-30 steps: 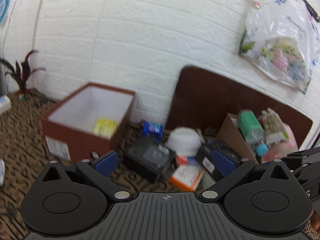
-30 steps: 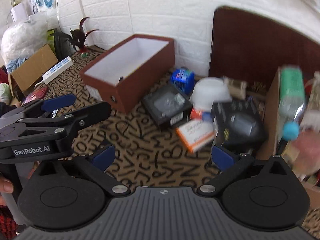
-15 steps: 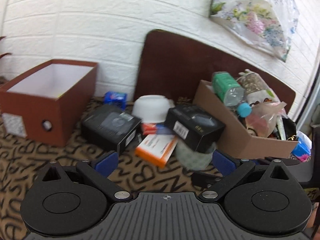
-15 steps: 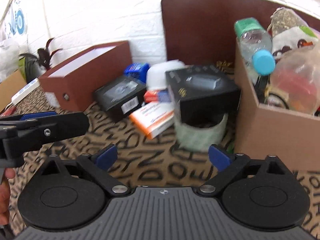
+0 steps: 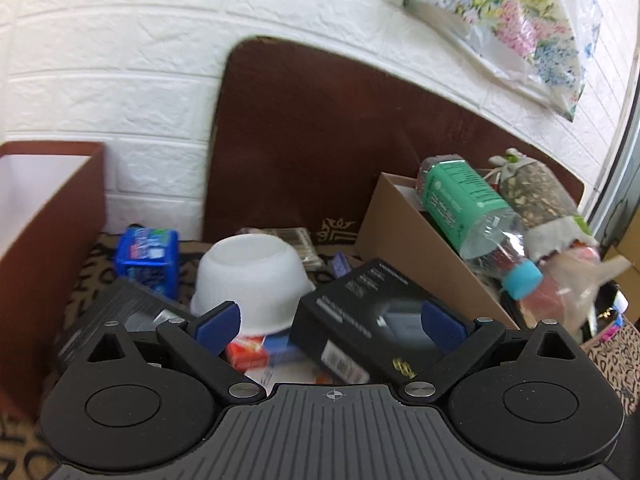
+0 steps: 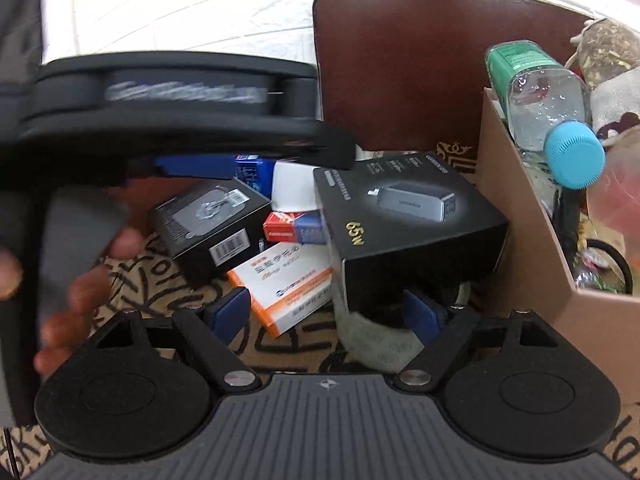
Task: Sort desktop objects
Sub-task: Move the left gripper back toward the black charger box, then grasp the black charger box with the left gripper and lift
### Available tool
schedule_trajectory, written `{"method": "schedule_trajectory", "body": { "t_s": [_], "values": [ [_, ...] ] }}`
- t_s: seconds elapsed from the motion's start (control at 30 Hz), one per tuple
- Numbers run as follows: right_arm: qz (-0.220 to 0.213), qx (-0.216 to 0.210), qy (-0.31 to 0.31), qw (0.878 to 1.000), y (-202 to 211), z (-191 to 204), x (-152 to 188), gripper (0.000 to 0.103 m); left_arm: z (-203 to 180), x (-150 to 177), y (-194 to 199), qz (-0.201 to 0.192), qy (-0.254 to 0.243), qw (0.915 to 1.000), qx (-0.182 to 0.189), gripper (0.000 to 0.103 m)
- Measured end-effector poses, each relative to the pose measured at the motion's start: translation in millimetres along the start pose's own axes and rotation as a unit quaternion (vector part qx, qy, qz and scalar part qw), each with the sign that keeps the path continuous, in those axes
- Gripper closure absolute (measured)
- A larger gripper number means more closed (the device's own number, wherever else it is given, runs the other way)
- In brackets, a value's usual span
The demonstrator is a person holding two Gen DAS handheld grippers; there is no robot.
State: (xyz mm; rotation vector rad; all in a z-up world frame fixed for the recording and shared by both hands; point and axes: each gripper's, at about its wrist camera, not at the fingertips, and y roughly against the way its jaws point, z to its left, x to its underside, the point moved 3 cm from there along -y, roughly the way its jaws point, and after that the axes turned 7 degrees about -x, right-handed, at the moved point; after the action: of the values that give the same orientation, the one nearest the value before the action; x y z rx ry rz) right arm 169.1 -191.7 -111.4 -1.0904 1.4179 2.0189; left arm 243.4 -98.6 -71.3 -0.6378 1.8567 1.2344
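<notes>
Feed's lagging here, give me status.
Both grippers open, empty: left, right. Black 65W charger box ahead, resting on a tape roll. Orange-white box alongside.

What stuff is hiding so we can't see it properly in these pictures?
- The writing on the left gripper in the right wrist view: smeared by motion blur.
- The roll of tape under the black 65W box: mostly covered by that box and the right gripper.
- The inside of the brown box in the left wrist view: cut off by the picture edge.
- The orange and white box there: hidden behind the left gripper.

Blurred left claw hides white bowl.
</notes>
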Motion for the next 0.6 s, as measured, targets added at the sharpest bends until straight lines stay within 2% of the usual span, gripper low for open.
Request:
{"method": "schedule_trajectory", "body": {
  "t_s": [0.27,0.33,0.4,0.43,0.5,0.6],
  "values": [
    [0.001,0.012,-0.002,1.0,-10.6,-5.6,-5.0,0.018,-3.5,-13.9,-43.5,0.01,-0.012,0.9998,0.012,0.0],
    [-0.001,0.021,-0.005,1.0,-12.3,-5.8,-6.1,0.019,-0.6,-13.1,-52.5,0.041,-0.003,0.9986,0.034,0.004],
    [-0.005,0.029,-0.011,1.0,-11.7,-8.0,-7.7,0.023,1.8,-7.2,-55.7,0.068,0.003,0.9952,0.07,0.017],
    [-0.009,0.032,-0.014,0.999,-11.3,-8.9,-7.9,0.024,3.6,-3.6,-54.8,0.07,0.004,0.9954,0.066,0.019],
    [-0.008,0.043,-0.006,0.999,-11.2,-8.8,-7.1,0.034,7.4,1.0,-48.2,0.063,0.01,0.9959,0.064,0.027],
    [0.004,0.036,0.001,0.999,-7.9,-9.6,-4.7,0.047,10.7,7.1,-30.8,0.057,0.02,0.9968,0.053,0.031]
  ]
}}
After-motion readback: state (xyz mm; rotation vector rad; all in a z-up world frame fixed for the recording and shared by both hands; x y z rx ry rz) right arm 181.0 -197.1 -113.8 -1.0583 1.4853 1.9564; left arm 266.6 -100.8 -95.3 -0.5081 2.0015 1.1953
